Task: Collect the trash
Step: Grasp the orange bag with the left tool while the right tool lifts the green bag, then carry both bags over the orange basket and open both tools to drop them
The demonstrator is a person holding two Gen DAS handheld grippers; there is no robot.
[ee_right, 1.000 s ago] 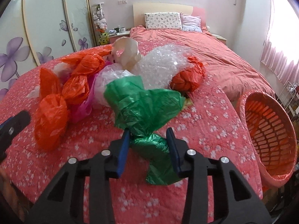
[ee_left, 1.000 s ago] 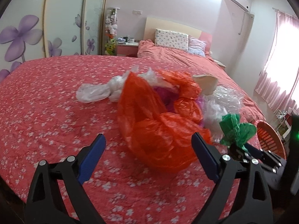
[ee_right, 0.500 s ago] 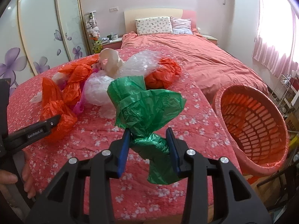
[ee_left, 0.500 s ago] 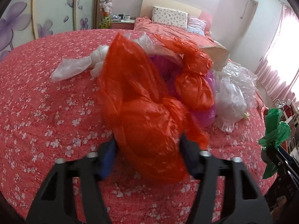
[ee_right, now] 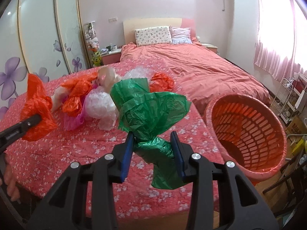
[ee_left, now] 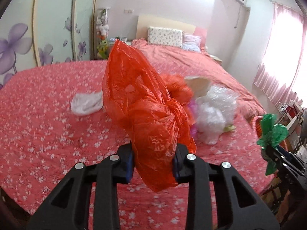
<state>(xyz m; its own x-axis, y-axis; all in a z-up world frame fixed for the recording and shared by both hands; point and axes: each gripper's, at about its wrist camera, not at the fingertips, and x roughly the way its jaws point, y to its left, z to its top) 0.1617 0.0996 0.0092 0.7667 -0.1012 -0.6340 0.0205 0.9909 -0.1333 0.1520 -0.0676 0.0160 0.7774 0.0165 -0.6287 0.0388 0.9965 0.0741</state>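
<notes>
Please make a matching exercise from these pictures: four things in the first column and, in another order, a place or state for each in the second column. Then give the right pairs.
Things:
1. green bag
2. red-orange bag
3. orange basket
4. white bag

Places or states:
A. lies flat on the floral cover, apart from the pile
B. between the fingers of the left gripper, whose jaws are closing
C. stands beside the bed, tilted, nothing visible inside
D. held in the right gripper

Pairs: 1-D, 2-B, 3-C, 4-A
</notes>
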